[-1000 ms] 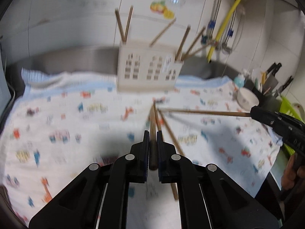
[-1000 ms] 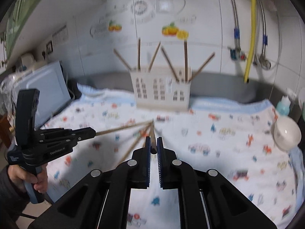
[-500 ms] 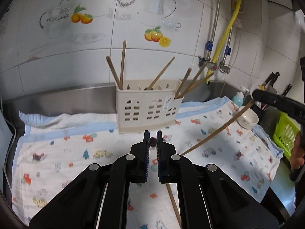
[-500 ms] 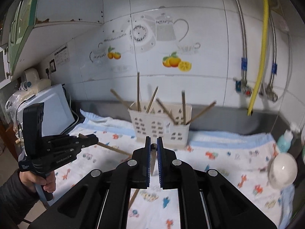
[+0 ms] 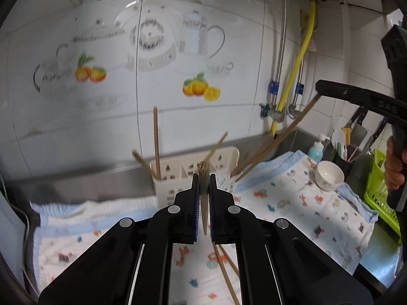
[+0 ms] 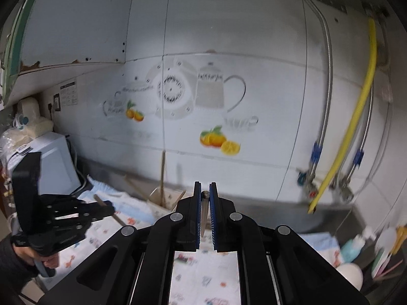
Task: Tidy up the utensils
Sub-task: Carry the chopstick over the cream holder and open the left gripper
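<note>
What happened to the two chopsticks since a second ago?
Both were lifted up off the cloth. The left gripper still pinches one chopstick, the right gripper still pinches the other chopstick, and both now hang high, near the holder. The holder, its chopsticks and the bowl stayed put.

Left tool (image 5: 203,178) and right tool (image 6: 205,186) both clamped, angled slightly downward.

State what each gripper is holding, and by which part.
The left gripper holds a wooden chopstick near its thick end. The right gripper holds another chopstick near its end too.
</note>
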{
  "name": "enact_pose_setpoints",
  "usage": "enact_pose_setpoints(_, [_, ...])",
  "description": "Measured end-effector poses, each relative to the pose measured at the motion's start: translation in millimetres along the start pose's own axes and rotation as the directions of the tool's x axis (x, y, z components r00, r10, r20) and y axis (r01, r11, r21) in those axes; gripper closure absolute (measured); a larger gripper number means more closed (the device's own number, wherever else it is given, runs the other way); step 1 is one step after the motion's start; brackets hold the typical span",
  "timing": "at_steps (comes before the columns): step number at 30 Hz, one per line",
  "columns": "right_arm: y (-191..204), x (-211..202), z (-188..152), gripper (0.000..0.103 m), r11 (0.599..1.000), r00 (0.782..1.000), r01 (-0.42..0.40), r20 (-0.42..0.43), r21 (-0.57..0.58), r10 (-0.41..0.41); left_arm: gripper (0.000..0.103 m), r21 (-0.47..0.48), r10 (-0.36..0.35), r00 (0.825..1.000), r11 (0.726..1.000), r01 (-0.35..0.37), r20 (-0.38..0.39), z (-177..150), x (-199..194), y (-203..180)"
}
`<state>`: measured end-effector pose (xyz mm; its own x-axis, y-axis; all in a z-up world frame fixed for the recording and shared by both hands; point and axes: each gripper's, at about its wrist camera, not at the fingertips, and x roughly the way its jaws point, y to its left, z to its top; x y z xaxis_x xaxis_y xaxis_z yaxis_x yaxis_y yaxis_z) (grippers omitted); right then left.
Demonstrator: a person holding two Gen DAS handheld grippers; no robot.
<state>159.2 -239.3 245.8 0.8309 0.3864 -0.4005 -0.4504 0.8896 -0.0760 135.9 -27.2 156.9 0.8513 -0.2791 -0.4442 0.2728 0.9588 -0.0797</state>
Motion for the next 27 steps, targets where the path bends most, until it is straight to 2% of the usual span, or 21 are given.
enact_pose_setpoints(4, [-1,16,14,0.097,0.999,1.000,0.030,-0.003,-0.033,-0.030,0.098,0.019,0.011,0.998,1.000,-0.012,0.063,29,-12,0])
enact_pose_setpoints(10, [-2,47,12,0.097,0.999,0.998,0.011,-0.057,-0.033,-0.013,0.098,0.028,0.052,0.985,0.998,-0.057,0.162,70,-25,4])
enact_pose_setpoints(16, [-6,74,-2,0.097,1.000,0.995,0.008,-0.103,-0.022,-0.011,0.098,0.001,0.099,0.979,0.995,-0.101,0.180,87,-5,18])
enact_pose_setpoints(22, [-12,88,-8,0.096,1.000,0.991,0.014,-0.129,-0.022,-0.017,0.098,-0.059,0.083,0.978,0.996,-0.073,0.189,99,9,32])
enact_pose_setpoints(27, [-16,100,-17,0.096,1.000,0.987,0.012,-0.158,-0.016,-0.014,0.098,-0.071,0.099,0.969,0.994,-0.085,0.225,112,17,35])
